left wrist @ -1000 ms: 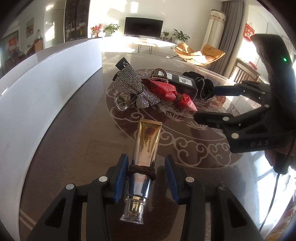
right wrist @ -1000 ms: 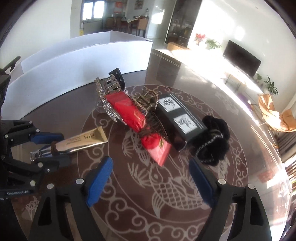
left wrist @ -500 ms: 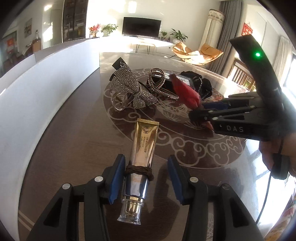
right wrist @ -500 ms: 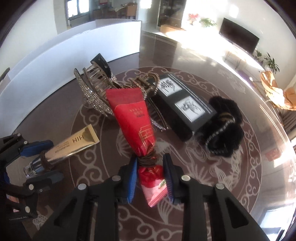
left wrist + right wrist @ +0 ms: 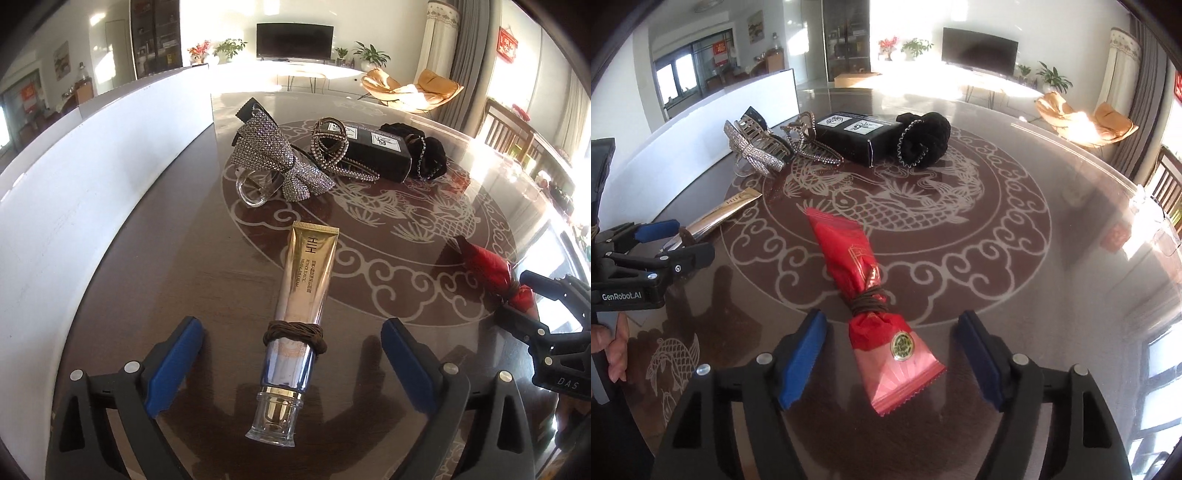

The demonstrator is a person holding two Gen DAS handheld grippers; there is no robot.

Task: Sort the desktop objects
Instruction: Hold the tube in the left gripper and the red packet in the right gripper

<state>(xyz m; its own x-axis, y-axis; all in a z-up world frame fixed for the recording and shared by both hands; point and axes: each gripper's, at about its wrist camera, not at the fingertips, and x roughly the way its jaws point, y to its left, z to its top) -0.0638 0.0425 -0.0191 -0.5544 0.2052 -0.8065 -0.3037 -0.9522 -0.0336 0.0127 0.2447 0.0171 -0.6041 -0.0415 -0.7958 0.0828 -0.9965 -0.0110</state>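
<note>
The left hand-held gripper [image 5: 291, 365] stands wide open, its blue pads well clear of the gold tube [image 5: 301, 295] that lies flat on the worktop [image 5: 177, 258] between them, cap end toward the camera. A brown hair tie [image 5: 294, 332] is wound around the tube near its silver lower part. The right hand-held gripper [image 5: 890, 362] is likewise spread wide and holds nothing; the red tube [image 5: 862, 280] lies on the glass between its fingers, touching neither pad, with a brown band [image 5: 868, 300] cinched around its narrow waist (the crimped pink end points toward the camera). Farther back, near the white box wall [image 5: 92, 177], a cluster sits together: a rhinestone bow clip [image 5: 280, 162], a beaded hair claw [image 5: 334, 147] resting against a black carton [image 5: 376, 153], and a black scrunchie [image 5: 923, 138] touching the carton's far end. The two tubes lie well apart, each in front of its own gripper.
</note>
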